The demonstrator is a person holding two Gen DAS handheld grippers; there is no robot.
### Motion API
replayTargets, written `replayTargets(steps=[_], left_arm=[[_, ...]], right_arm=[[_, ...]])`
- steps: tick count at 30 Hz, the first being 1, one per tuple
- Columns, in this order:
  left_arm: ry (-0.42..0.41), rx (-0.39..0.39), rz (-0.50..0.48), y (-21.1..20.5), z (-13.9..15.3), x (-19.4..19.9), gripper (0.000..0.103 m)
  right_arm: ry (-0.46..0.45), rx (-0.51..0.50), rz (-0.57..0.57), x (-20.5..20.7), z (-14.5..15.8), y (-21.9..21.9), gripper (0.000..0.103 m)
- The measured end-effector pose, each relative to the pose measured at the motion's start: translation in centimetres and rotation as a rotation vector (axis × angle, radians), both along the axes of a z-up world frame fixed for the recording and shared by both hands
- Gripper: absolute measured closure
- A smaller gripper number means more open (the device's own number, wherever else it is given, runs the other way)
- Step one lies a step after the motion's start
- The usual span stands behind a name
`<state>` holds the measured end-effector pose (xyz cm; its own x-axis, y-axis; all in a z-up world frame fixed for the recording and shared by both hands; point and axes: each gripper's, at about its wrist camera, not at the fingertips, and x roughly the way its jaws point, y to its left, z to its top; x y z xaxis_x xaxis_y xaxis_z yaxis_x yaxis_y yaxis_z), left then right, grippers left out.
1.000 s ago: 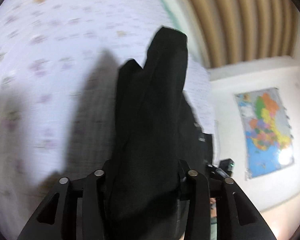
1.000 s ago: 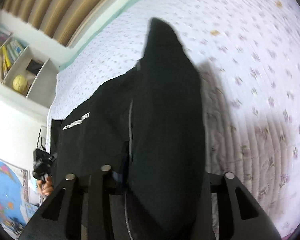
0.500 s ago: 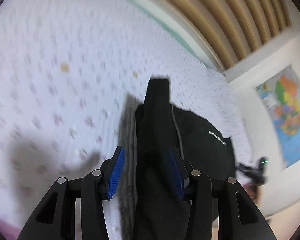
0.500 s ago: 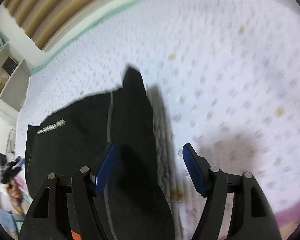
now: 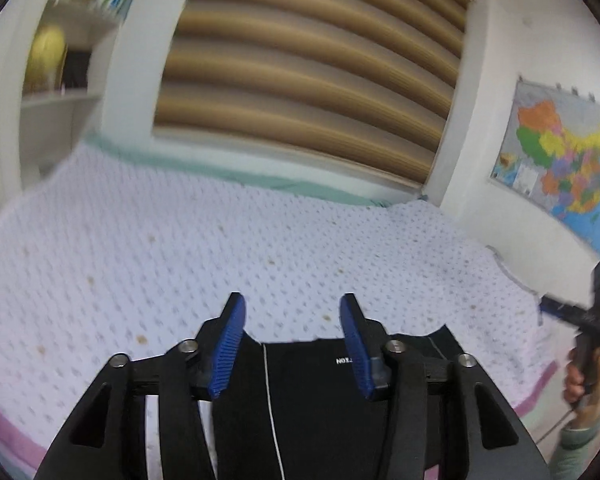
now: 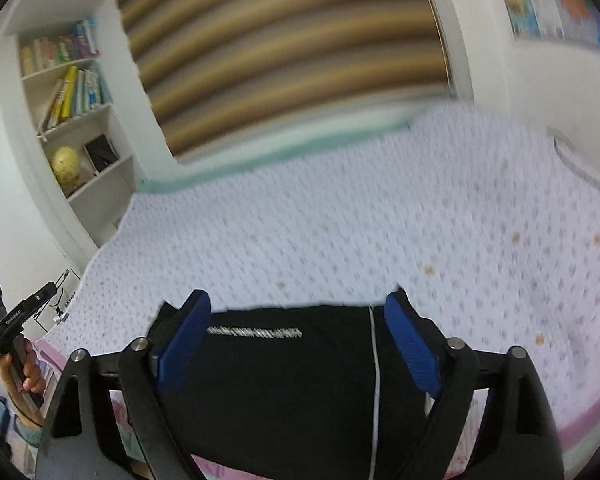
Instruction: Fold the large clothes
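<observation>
A black garment with white lettering and a thin white seam lies flat at the near edge of the bed; it also shows in the right wrist view. My left gripper is open and empty, raised above the garment's far edge. My right gripper is open and empty, also raised above the garment. The other hand-held gripper shows at the right edge of the left view and at the left edge of the right view.
The bed has a white quilt with small flowers and a pink near edge. Behind it is a wall with tan slats. A bookshelf with a yellow globe stands at the left. A map hangs on the right wall.
Both grippers held folds of the black garment a second ago, then opened and let it drop on the bed. Both have since pulled back and tilted up toward the wall.
</observation>
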<state>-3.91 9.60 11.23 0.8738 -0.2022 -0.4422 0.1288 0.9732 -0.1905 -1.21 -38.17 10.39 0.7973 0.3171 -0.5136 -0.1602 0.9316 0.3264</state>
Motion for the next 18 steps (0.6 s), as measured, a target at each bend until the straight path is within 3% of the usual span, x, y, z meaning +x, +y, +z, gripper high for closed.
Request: replayTargets(steps=[2,7,11,18], left_arm=[[-0.008,0.026,0.002,-1.8,0.9,-0.4,0.039],[-0.02,0.131,0.069,-5.5,0.8,-1.5,0.038],[-0.01,0.197,0.105,-7.5,-0.5,-1.9,0.027],[0.007,0.332,0.168,-10.2,-3.8,-2.4,0.025]], right_arm=[[-0.036,-0.009,0.013,-1.1,1.3,1.5,0.012],[-0.078,-0.063,0.029,-3.6,2.4,5.2,0.008],[-0.058,-0.104,0.039,-4.7,0.7,7.5,0.008],[0.011,-0.126,0.035,-4.2,-3.9,9.1,0.008]])
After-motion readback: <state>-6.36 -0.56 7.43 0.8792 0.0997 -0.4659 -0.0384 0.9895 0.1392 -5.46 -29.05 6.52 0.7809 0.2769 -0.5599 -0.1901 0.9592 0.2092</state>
